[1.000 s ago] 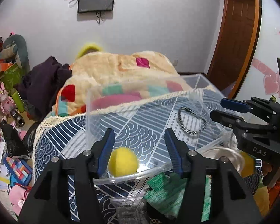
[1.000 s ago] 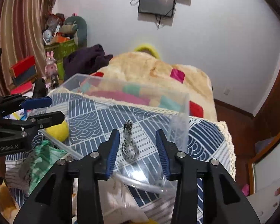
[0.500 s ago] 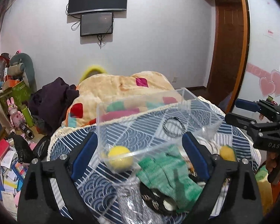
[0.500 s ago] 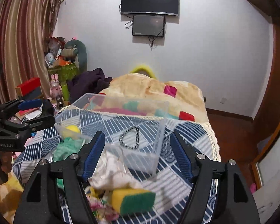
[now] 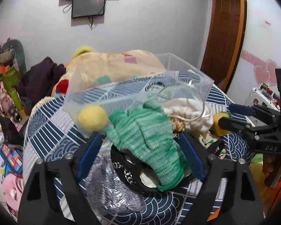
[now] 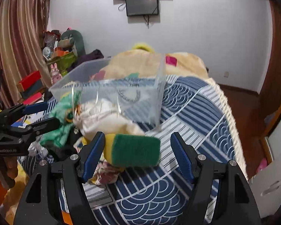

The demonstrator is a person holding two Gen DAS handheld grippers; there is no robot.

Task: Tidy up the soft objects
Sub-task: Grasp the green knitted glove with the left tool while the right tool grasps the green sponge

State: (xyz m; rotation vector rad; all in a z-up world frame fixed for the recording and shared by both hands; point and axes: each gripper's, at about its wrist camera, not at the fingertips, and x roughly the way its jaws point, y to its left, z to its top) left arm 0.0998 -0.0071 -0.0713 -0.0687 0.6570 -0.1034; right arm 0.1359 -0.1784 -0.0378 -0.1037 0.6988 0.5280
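Note:
A clear plastic bin (image 5: 178,86) stands on the blue patterned table cloth (image 6: 187,112) and holds a yellow ball (image 5: 92,118) and a striped hair tie (image 6: 128,96). In front of it lies a pile of soft things. My left gripper (image 5: 140,146) is open, its jaws either side of a green knit glove (image 5: 149,136). A grey cloth (image 5: 110,185) and a white cloth (image 5: 187,110) lie beside it. My right gripper (image 6: 137,150) is open, its jaws either side of a green and yellow sponge (image 6: 134,150).
A bed with a beige blanket (image 5: 112,65) lies behind the table. Toys and boxes (image 5: 3,86) clutter the floor at the left. A brown door (image 5: 224,31) is at the right. A black chain strap (image 5: 125,172) lies under the glove.
Both grippers have pulled back from the bin and dropped toward the pile in front. Both have opened wider. The glove now sits between the left jaws, the sponge between the right jaws.

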